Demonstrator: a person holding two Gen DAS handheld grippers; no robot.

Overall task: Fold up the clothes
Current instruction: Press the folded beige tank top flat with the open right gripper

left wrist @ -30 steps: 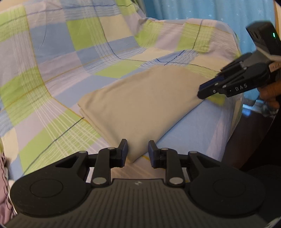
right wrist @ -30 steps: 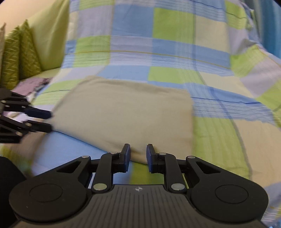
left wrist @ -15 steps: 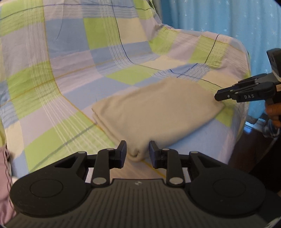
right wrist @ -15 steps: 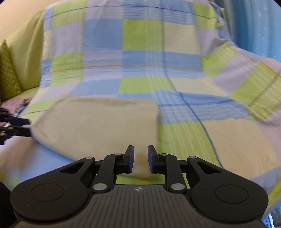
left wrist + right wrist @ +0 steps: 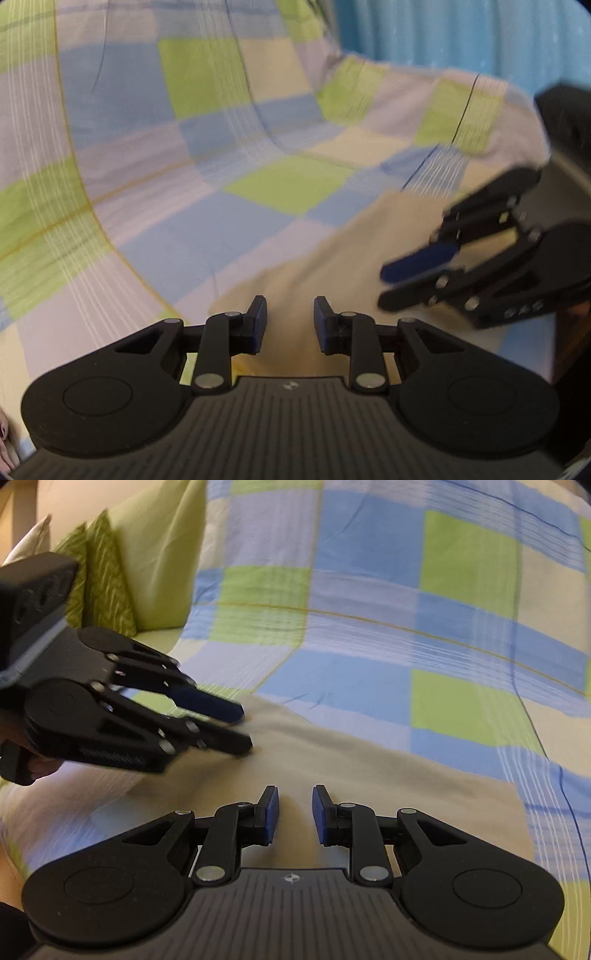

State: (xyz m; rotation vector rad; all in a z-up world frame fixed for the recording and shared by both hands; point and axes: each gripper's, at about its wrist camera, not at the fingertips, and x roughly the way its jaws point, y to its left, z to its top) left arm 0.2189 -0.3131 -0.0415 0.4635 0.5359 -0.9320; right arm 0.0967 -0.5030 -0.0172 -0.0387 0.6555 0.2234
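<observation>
So the beige cloth (image 5: 388,786) is lying folded flat on a sofa covered with a checked sheet (image 5: 369,609) in blue, green and pale squares. Both grippers are hovering right over it, close together.

Left gripper (image 5: 289,319): its fingers are spread with a clear gap between the blue pads, nothing in there, just beige fabric showing below. In the right wrist view the same gripper (image 5: 245,729) comes in from the left side, tips pointing at the cloth's far left part, and it's blurry, so I can't tell if the tips are touching the fabric or just above it.

Right gripper (image 5: 294,810): same deal, fingers apart, nothing pinched, the cloth directly under and ahead of it. From the left wrist view it (image 5: 384,286) sits at the right, over the cloth's right part.

Green cushions (image 5: 107,583) stand at the sofa's far left end, and a blue curtain (image 5: 461,33) hangs behind the sofa's other end.
</observation>
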